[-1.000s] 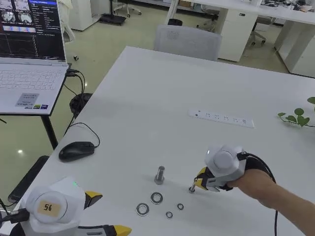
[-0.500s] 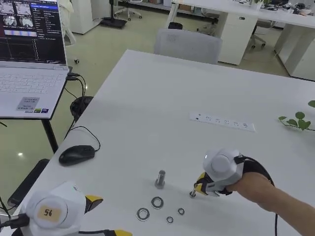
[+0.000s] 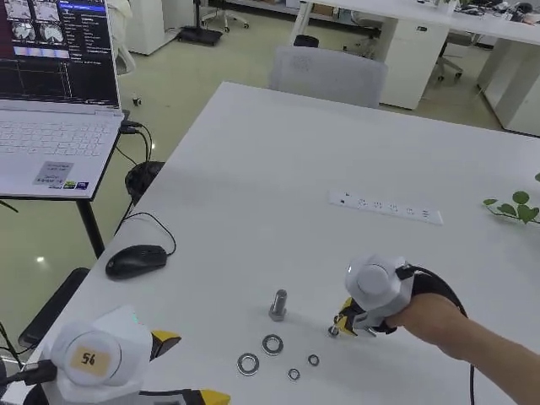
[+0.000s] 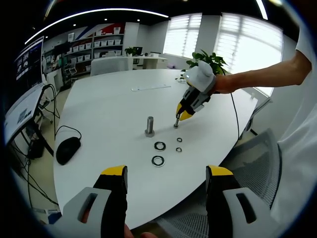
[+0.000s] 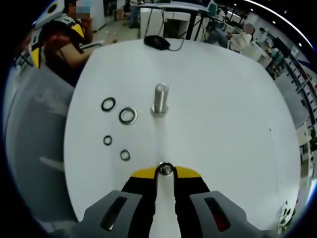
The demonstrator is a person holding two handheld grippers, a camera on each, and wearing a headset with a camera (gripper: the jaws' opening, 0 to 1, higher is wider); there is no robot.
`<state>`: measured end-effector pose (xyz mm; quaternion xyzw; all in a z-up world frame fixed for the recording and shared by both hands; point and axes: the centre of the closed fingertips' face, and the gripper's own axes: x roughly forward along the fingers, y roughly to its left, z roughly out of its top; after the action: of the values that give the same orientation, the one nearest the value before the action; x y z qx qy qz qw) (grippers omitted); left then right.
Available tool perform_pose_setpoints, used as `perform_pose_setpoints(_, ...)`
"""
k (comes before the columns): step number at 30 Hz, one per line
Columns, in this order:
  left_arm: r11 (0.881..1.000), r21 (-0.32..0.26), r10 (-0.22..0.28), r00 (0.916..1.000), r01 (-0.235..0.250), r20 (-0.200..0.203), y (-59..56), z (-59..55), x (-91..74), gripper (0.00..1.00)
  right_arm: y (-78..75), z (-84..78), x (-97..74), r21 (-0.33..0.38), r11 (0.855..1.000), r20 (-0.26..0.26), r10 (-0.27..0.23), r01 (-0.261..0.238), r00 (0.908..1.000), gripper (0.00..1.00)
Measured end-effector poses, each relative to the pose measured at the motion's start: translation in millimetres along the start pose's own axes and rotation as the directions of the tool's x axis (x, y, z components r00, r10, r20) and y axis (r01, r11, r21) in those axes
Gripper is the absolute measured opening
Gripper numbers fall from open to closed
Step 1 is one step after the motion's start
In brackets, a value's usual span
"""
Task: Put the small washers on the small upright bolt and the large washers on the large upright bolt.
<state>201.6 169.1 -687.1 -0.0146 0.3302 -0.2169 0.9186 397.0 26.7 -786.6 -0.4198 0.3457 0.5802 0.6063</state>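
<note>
The large upright bolt (image 3: 278, 305) stands near the table's front edge, and the small upright bolt (image 3: 334, 329) stands to its right. My right gripper (image 3: 342, 324) is shut on the small bolt (image 5: 166, 169), which sits between its yellow tips. Two large washers (image 3: 272, 343) (image 3: 248, 364) and two small washers (image 3: 313, 360) (image 3: 294, 374) lie flat in front of the bolts. My left gripper (image 3: 190, 369) hangs open at the front left, off the table edge, with nothing in it. Its own view shows the large bolt (image 4: 149, 126) and the right gripper (image 4: 184, 111).
A white power strip (image 3: 385, 208) lies mid-table. A black mouse (image 3: 135, 260) with its cable sits at the left edge. An open laptop (image 3: 51, 126) is on a side stand to the left. Plant leaves (image 3: 515, 207) reach in at the right, and a grey chair (image 3: 327, 74) stands beyond the table.
The head camera has shifted a little. The right gripper stays at the small bolt, and the washers and bolts have not moved.
</note>
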Motion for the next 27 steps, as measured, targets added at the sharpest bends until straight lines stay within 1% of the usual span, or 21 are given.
perform_pose_setpoints(9, 1.0, -0.005, 0.011, 0.9999, -0.011, 0.009, 4.3, 3.3, -0.9, 0.63, 2.0, -6.2, 14.0, 0.019, 1.0, -0.02, 0.005, -0.004, 0.9998, 0.13)
perform_pose_setpoints(15, 1.0, 0.002, 0.007, 0.9998, -0.007, 0.016, 5.0, 8.2, 5.2, 0.63, 4.8, -14.5, 22.5, 0.027, 1.0, -0.048, -0.001, 0.002, 0.9988, 0.13)
perform_pose_setpoints(20, 1.0, 0.011, -0.005, 0.9999, 0.005, 0.016, 1.9, 11.2, 12.2, 0.64, 5.8, -16.8, 25.8, 0.053, 0.999, -0.045, 0.005, -0.003, 0.999, 0.14)
perform_pose_setpoints(23, 1.0, 0.014, -0.009, 0.9998, 0.009, 0.017, 1.3, 12.0, 14.3, 0.64, 6.0, -17.6, 26.5, 0.046, 0.999, -0.047, 0.004, -0.001, 0.9989, 0.16)
perform_pose_setpoints(27, 1.0, 0.013, -0.015, 0.9997, 0.015, 0.017, 1.0, 11.5, 18.9, 0.64, 6.0, -17.7, 25.6, 0.071, 0.997, -0.038, 0.008, -0.005, 0.9993, 0.18)
